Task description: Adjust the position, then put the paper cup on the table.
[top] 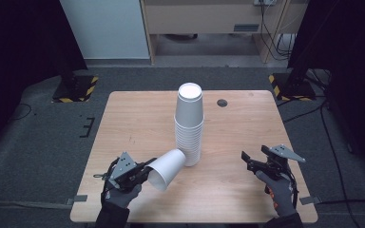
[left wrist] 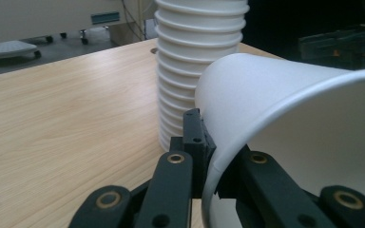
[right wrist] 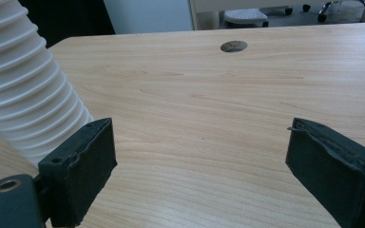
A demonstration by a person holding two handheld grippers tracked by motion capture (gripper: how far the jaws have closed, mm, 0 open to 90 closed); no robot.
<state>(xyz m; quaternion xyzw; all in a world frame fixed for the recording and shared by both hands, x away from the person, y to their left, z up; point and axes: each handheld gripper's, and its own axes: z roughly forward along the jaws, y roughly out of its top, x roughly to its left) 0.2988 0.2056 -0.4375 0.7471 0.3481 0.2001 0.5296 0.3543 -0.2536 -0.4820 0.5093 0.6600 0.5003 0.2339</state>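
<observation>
The white paper cup (top: pixel 167 168) is pinched at its rim by the left gripper (top: pixel 145 169), tilted beside the tall stack of white paper cups (top: pixel 189 126) on the wooden worktop (top: pixel 138 118). The right gripper (top: pixel 245 159) waits, fingers spread and empty. I judge the cup must next be carried away from the stack and set down.

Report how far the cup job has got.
Done: a tall stack of white cups stands upside down mid-table. In hand: the left gripper is shut on the rim of a single white cup, held on its side right beside the stack's base. The right gripper hangs open and holds nothing. Left, probably: that cup is not on the stack.
</observation>
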